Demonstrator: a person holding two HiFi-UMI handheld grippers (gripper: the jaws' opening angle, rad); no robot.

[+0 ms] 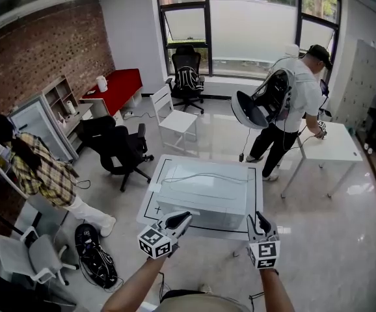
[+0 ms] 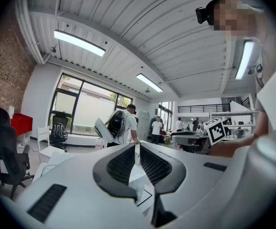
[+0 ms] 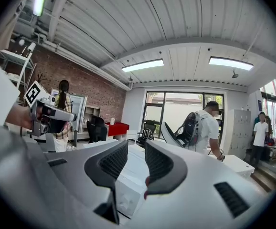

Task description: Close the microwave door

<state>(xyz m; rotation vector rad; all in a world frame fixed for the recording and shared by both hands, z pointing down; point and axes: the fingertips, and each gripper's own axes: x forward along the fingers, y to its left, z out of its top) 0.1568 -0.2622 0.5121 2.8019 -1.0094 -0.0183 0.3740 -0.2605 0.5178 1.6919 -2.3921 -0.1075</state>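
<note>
fingers of the left gripper meet at their tips with nothing between them. the right gripper holds its dark ribbed fingers apart, and the gap is bare, with only white casing showing beyond it.

from the head view i have both tools level at the near side of the white box-shaped microwave. it sits in the middle of a white table marked with a black outline. the left gripper is near its left corner and the right gripper just off its right corner, and neither touches it. i cannot tell from any view how far the door stands open.

i judge the door to be a light, stiff hinged panel that swings freely until the latch, which will want one firm last push. its face looks smooth and glossy, so a fingertip could skid. i would not pinch it. i would press flat with the joined left fingers on the free edge, far from the hinge. the oven may slide on that slick table, so a brace from the right gripper on the casing seems wise.
</note>
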